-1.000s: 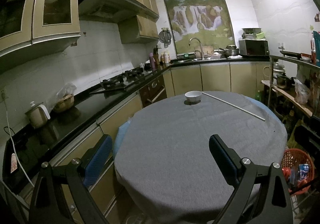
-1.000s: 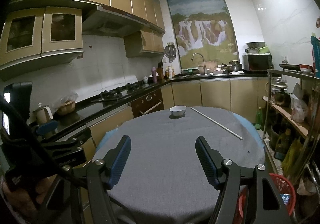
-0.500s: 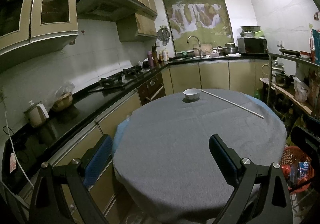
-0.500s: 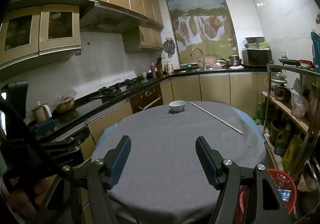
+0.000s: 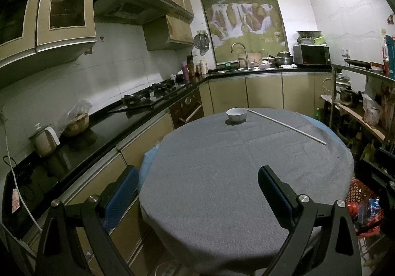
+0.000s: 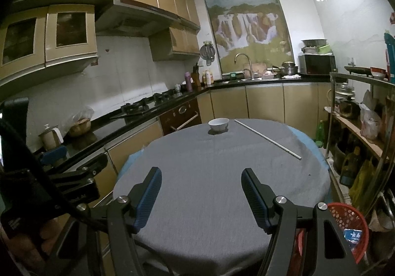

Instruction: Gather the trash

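Observation:
A round table with a grey cloth (image 5: pixel 234 165) (image 6: pixel 217 165) carries a white bowl (image 5: pixel 236 114) (image 6: pixel 218 124) and a long white rod (image 5: pixel 287 126) (image 6: pixel 267 139) at its far side. A red basket (image 5: pixel 363 204) (image 6: pixel 348 224) with wrappers in it stands on the floor right of the table. My left gripper (image 5: pixel 197 187) is open and empty over the table's near left edge. My right gripper (image 6: pixel 201 189) is open and empty over the table's near edge. The left gripper also shows in the right wrist view (image 6: pixel 53 152).
A black counter (image 5: pixel 81 137) with a kettle (image 5: pixel 44 140), a bagged basket and a hob (image 5: pixel 148 98) runs along the left. A sink (image 5: pixel 238 67) and microwave (image 5: pixel 311 53) stand at the back. A cluttered metal shelf (image 6: pixel 358 113) stands at the right.
Both grippers have drawn back and slightly up from the table, so more of its near edge shows. The jaws stay open. Nothing on the table has moved.

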The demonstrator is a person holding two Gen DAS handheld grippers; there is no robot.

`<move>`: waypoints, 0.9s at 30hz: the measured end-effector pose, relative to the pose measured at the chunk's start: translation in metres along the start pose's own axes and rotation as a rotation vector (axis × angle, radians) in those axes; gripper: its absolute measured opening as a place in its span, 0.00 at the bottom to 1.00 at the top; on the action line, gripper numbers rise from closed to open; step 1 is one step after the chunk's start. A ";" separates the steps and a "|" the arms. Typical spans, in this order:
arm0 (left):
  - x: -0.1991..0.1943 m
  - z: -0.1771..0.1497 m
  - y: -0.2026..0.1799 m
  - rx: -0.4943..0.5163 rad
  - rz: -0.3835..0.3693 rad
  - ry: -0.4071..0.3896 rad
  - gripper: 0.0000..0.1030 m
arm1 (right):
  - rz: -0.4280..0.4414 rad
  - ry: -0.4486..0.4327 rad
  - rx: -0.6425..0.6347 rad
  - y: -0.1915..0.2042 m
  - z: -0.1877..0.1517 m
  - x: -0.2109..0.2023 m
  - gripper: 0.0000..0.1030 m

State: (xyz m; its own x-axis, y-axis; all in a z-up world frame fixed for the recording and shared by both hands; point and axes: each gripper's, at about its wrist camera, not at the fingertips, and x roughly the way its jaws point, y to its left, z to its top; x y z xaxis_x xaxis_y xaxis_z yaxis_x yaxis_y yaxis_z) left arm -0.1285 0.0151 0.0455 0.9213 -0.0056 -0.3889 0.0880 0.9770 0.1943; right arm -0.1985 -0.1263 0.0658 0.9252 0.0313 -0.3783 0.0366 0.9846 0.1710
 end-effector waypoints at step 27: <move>0.062 -0.002 0.023 -0.064 0.050 0.112 0.94 | 0.020 0.142 -0.019 -0.002 0.008 0.081 0.69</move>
State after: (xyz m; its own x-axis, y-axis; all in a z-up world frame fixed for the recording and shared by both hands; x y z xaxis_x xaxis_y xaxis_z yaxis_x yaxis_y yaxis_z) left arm -0.0700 0.0375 0.0242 0.8754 0.0641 -0.4792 0.0150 0.9871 0.1595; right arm -0.1202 -0.1273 0.0422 0.8627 0.0733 -0.5004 0.0106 0.9866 0.1628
